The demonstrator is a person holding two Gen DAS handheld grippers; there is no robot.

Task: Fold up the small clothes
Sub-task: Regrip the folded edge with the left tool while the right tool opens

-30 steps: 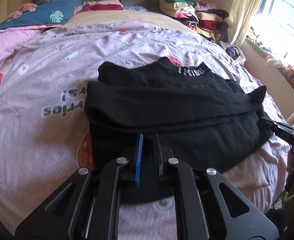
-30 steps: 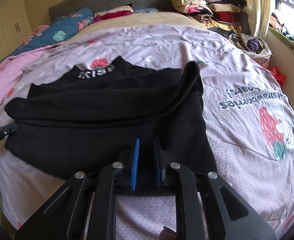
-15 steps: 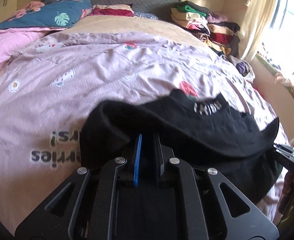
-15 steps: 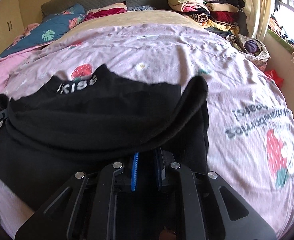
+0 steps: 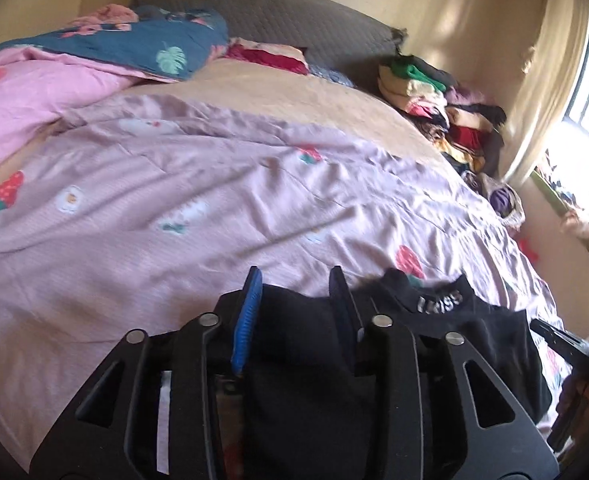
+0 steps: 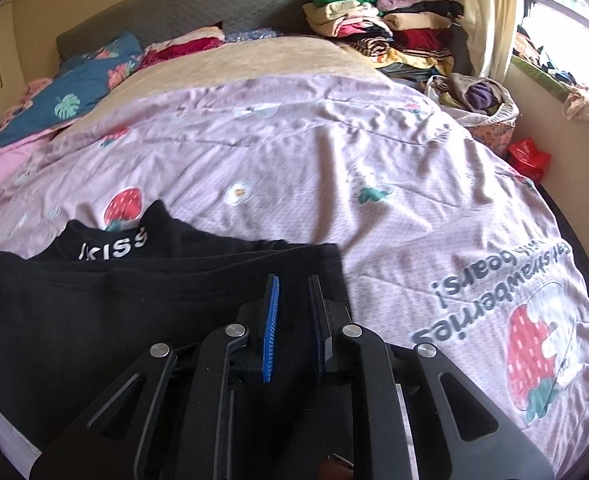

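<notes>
Folded over since a second ago, the black top (image 6: 134, 312) now lies doubled at the bed's (image 6: 334, 168) near edge, on the pink strawberry quilt. Left gripper (image 5: 294, 316) jaws have just been spreading, cloth loose between them; right gripper (image 6: 294, 328) jaws stand narrowly apart over its corner. Stacked clothes (image 6: 394, 36) crowd the far right corner; the middle lies open.

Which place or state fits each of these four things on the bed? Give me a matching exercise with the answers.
Things:
1. black garment
2. stack of folded clothes
3. blue leaf-print pillow
4. left claw

Places or states:
A. far corner of the bed, by the curtain
B. open, black cloth between its pads
C. folded on the pink strawberry quilt, white lettering at its collar
D. far left, near the grey headboard

Pairs: 1-C, 2-A, 3-D, 4-B
</notes>
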